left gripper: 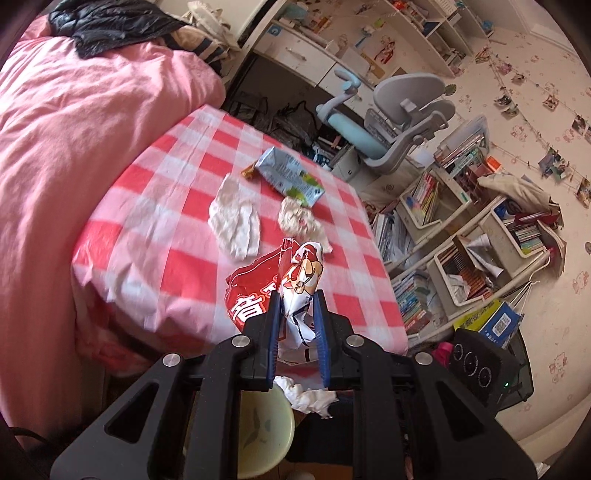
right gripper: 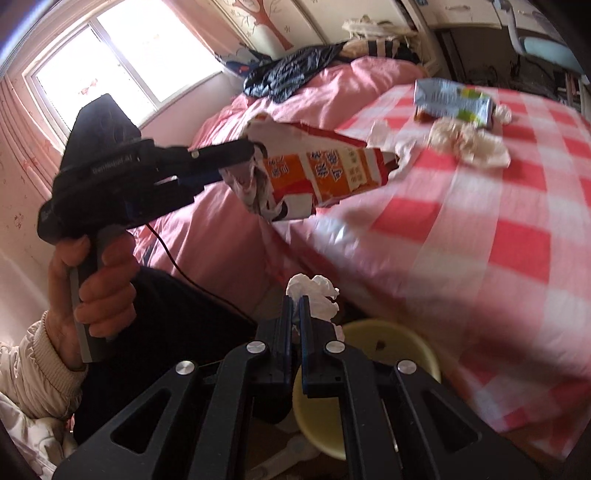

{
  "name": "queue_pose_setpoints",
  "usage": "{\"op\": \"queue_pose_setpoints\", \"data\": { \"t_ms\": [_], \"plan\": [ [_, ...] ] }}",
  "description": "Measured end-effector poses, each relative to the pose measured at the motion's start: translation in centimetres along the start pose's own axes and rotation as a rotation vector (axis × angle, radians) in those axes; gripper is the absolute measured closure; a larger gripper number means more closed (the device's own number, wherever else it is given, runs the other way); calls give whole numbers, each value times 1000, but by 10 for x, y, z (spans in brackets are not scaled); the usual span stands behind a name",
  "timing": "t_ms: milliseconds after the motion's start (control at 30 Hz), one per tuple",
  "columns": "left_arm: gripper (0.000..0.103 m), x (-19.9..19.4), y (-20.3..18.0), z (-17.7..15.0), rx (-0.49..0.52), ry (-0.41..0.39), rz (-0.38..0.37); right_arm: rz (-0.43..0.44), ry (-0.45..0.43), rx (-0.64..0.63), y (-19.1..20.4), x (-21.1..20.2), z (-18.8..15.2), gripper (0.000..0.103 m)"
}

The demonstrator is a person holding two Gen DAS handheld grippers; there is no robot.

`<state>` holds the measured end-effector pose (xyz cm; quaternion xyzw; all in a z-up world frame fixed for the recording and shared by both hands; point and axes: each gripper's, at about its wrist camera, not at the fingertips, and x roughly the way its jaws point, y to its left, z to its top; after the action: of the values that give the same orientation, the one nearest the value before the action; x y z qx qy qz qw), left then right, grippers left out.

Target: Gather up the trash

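My left gripper (left gripper: 297,295) is shut on a red and white snack bag (left gripper: 295,280) and holds it above the near edge of the checkered cloth (left gripper: 177,177); the bag also shows in the right wrist view (right gripper: 317,173), held by the left gripper (right gripper: 236,158). My right gripper (right gripper: 295,301) is shut on a crumpled white tissue (right gripper: 316,291), over a yellow bin (right gripper: 399,343). That tissue shows in the left wrist view (left gripper: 306,398) above the bin (left gripper: 258,424). On the cloth lie a white tissue (left gripper: 234,218), a crumpled paper wad (left gripper: 297,219) and a blue-green snack bag (left gripper: 288,175).
A pink quilt (left gripper: 74,129) with a black jacket (left gripper: 107,26) lies on the left. A grey and blue chair (left gripper: 388,118), a desk and full bookshelves (left gripper: 461,236) stand beyond the bed. A window (right gripper: 122,62) is at the back left.
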<state>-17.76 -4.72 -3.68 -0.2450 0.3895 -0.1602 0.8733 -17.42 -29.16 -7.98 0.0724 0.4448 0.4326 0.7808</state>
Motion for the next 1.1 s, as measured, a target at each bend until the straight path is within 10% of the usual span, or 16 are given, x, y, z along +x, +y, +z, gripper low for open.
{"op": "queue_pose_setpoints", "data": {
  "t_ms": [233, 367, 467, 633, 1100],
  "plan": [
    [89, 13, 8, -38, -31, 144, 80, -9, 130, 25, 4, 23, -26, 96],
    [89, 31, 9, -57, -10, 258, 122, -75, 170, 68, -7, 29, -33, 57],
    [88, 35, 9, -59, 3, 276, 140, -112, 123, 110, -17, 19, -28, 52],
    [54, 29, 14, -55, -25, 233, 161, -140, 67, 161, -29, 10, -24, 46],
    [38, -6, 31, -24, -153, 9, 126, -174, -94, 156, -29, -20, -19, 33]
  ]
}}
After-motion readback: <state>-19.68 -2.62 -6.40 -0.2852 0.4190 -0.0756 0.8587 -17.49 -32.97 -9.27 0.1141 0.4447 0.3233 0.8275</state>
